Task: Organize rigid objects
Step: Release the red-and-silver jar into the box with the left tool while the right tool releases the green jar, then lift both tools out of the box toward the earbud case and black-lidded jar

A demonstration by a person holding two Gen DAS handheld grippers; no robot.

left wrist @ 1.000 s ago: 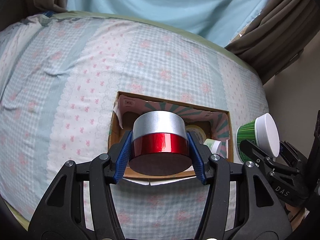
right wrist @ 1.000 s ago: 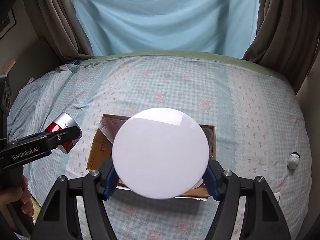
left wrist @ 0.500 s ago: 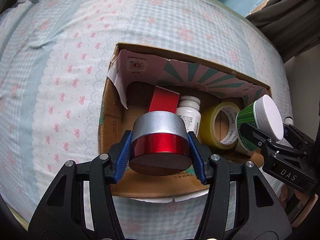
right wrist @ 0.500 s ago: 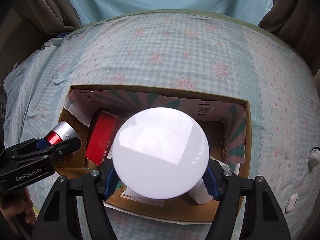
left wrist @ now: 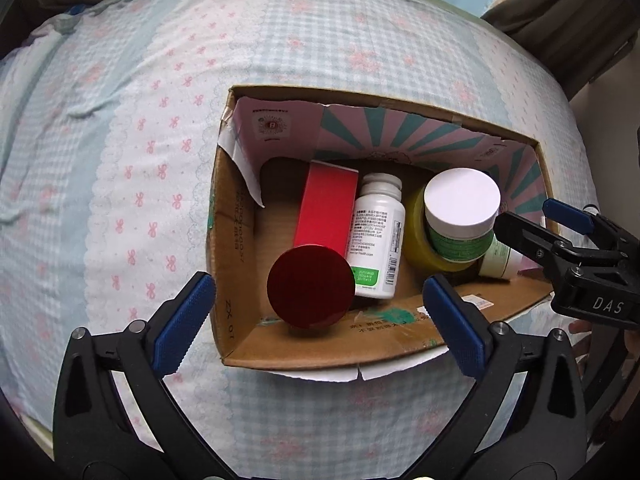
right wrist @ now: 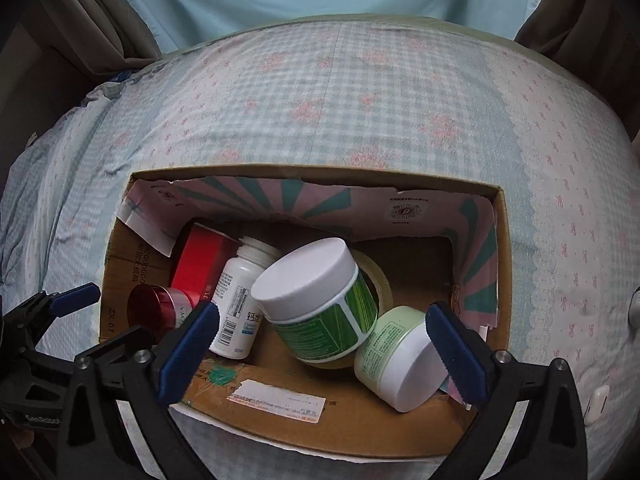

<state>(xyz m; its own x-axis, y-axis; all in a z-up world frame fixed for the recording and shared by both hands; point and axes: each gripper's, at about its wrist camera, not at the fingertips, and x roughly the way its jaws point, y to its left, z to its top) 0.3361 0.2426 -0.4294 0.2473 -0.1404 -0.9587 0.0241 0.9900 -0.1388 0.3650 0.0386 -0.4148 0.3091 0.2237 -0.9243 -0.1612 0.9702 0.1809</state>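
An open cardboard box (left wrist: pixel 232 264) (right wrist: pixel 502 240) sits on the bed. My left gripper (left wrist: pixel 318 312) is open above its near left part; the red jar (left wrist: pixel 310 285) (right wrist: pixel 154 312) lies loose in the box below it. My right gripper (right wrist: pixel 322 346) is open over the box's near edge; it also shows in the left wrist view (left wrist: pixel 536 224). The green jar with a white lid (right wrist: pixel 316 304) (left wrist: pixel 460 216) rests tilted on a yellow tape roll (left wrist: pixel 418 240). A red carton (left wrist: pixel 326 208), a white pill bottle (left wrist: pixel 378 236) and a pale green jar (right wrist: pixel 400 362) lie in the box.
The box stands on a checked blue and pink bedspread (left wrist: pixel 120 152). Curtains (right wrist: pixel 100 20) hang behind the bed. Small white items (right wrist: pixel 596 400) lie on the bed right of the box.
Both grippers have opened. The red jar dropped from my left gripper into the box, and the green jar dropped from my right gripper onto the tape roll. Both cameras moved closer over the box.
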